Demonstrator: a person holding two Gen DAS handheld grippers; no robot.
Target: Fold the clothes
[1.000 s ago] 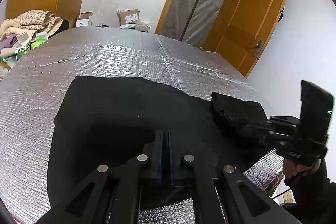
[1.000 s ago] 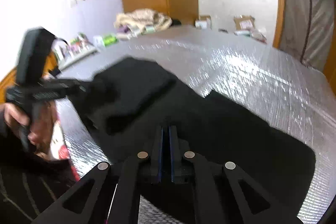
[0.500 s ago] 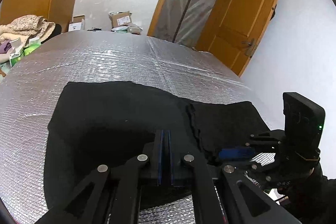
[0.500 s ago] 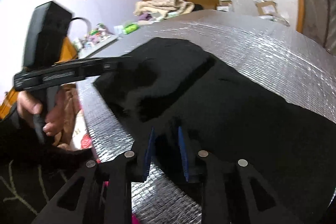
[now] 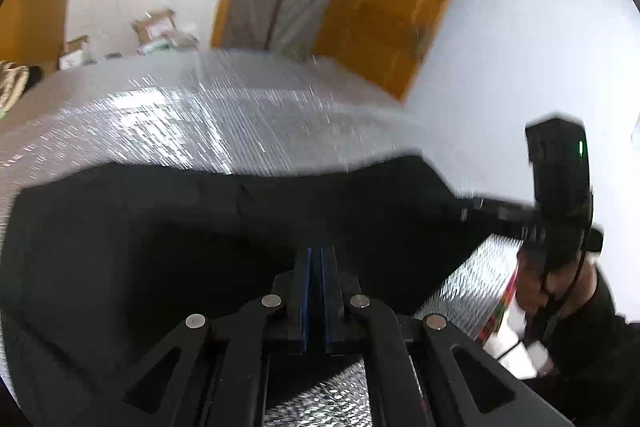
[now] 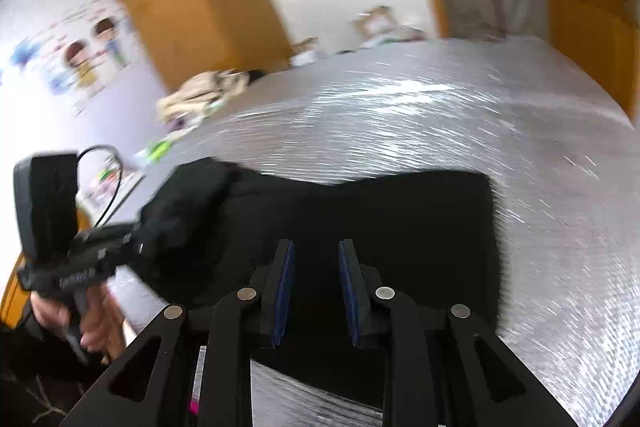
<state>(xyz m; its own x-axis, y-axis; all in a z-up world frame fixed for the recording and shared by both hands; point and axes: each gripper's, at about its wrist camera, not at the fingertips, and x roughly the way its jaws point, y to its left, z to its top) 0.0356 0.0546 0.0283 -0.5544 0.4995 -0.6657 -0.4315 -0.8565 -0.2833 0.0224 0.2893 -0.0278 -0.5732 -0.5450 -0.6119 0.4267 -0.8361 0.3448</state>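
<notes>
A black garment (image 5: 200, 227) lies spread on the silver quilted surface (image 5: 180, 115). My left gripper (image 5: 321, 255) is shut on the garment's near edge, with cloth bunched around the blue pads. In the right wrist view the left gripper (image 6: 138, 239) holds a corner of the black garment (image 6: 400, 219) raised at the left. My right gripper (image 6: 314, 247) hovers over the garment's near edge, its jaws apart and closing, the pads not pressing on cloth. From the left wrist view the right gripper (image 5: 466, 211) is a blur at the garment's right end.
The silver quilted surface (image 6: 440, 115) stretches far beyond the garment. A heap of light clothes (image 6: 204, 91) and small items sit at its far left edge. Cardboard boxes (image 5: 156, 27) stand behind, next to an orange door (image 5: 384, 7). A person's hand (image 6: 96, 323) grips the left handle.
The right gripper has opened and let go of the fold it held, then swung back over the near edge. The left gripper, still shut on cloth, has moved sideways with its corner.
</notes>
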